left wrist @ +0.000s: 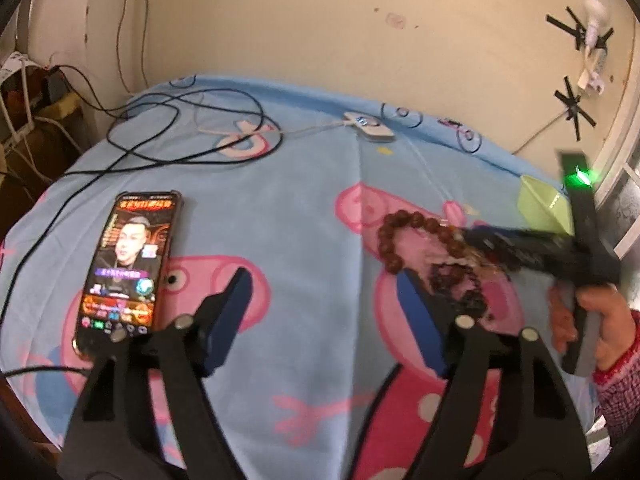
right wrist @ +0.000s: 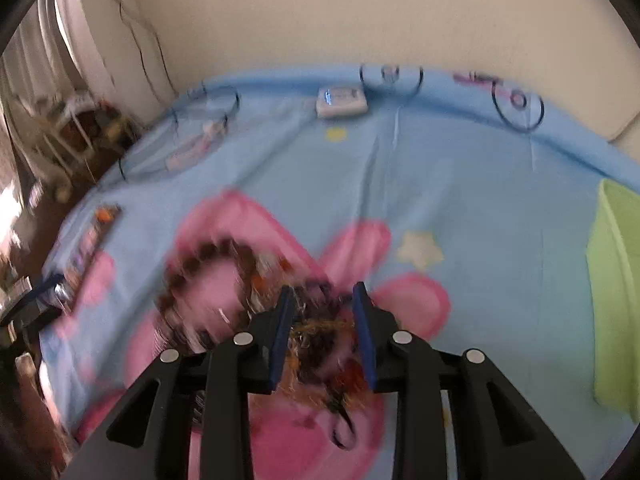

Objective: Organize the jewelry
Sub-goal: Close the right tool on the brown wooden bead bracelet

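Scene: A bed [left wrist: 312, 184] under a blue cartoon sheet; a phone [left wrist: 128, 264] glows at nine o'clock in the left wrist view.
Jewelry: A brown bead bracelet [left wrist: 404, 240] lies tangled with darker beads [left wrist: 460, 288] at three o'clock, mid-sheet.
Left tool [left wrist: 324, 292]: spread, nothing between its fingers, hovering beside the pile.
Right tool [right wrist: 322, 320]: fingers straddle the blurred tangle [right wrist: 320, 344]; whether they pinch it, cannot tell.
Destination: probably the green tray [right wrist: 616, 288] at three o'clock in the right wrist view.
Technique: best to seize one strand only, lift slowly, let the left tool pin the remainder.
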The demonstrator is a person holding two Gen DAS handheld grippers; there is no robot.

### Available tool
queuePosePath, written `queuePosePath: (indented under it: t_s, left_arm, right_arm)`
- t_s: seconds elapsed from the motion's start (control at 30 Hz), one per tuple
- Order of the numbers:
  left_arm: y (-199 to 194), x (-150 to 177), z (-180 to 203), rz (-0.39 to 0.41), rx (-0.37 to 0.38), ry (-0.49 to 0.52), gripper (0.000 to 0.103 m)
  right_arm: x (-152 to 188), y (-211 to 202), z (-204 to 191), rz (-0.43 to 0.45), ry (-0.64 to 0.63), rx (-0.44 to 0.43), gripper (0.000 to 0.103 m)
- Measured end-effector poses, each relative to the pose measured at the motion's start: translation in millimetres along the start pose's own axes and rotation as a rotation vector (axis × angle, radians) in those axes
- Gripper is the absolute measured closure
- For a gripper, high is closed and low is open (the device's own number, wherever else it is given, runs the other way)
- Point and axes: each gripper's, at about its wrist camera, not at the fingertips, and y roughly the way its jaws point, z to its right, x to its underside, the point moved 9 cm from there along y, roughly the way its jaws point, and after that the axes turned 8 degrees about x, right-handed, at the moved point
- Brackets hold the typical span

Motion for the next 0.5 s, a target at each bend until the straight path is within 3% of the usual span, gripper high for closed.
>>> queuePosePath:
  t_s: [0.13, 0.27, 0.4, 0.5]
  left_arm:
    - [1.7, 3.7, -16.7, -0.004, 0.026, -0.032, 0.033]
    - [15.9, 8.8, -18.3, -0.055, 0.049, -0.059, 0.033]
    - [14.6, 11.6, 0.6, -0.076, 0.078, -0.049, 0.033]
    - [8.1, 10.4, 9.1, -0.061, 0.065, -0.004, 0.033]
  right_arm:
    - [41.4, -36.3, 7.8, -0.046, -0.061, 0.062, 0.098]
    - [19.1, -74.0, -15.3, 0.110, -0.030, -0.018, 0.098]
    - [8.4, -49.3, -67.1, 0.101, -0.107, -0.113, 0.098]
    - [20.7, -18.9, -70.1, 0.040, -0.142, -0.040, 0.102]
